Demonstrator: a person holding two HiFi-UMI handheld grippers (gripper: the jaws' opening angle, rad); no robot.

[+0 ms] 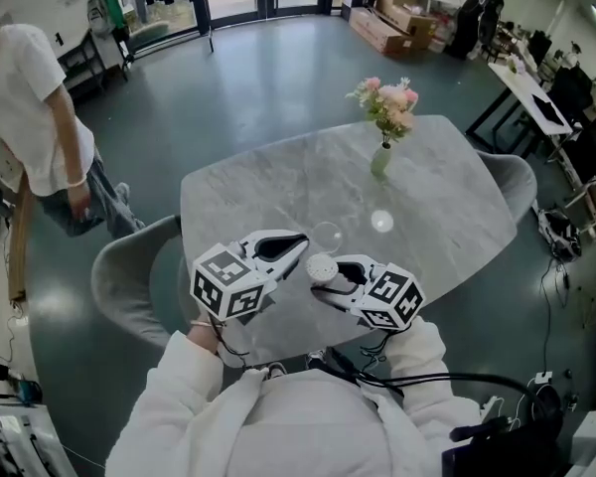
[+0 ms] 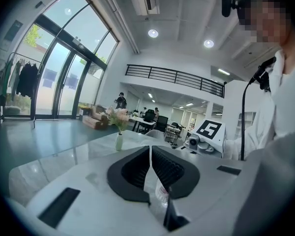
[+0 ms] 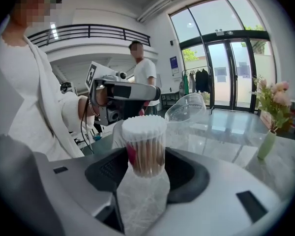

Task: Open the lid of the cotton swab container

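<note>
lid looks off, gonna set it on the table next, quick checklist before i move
1. Lid off the container: ok, swab tips are bare.
2. Right gripper on the container: ok, jaws closed on its body.
3. Left gripper on the lid: ok, jaws together on its thin rim.
4. Bare table ahead for the lid: ok, the vase stands farther back.
5. Container level enough to keep the swabs in: cannot tell.

A grey marbled table point(image 1: 278, 182) bears a vase of pink flowers point(image 1: 380, 157).
</note>
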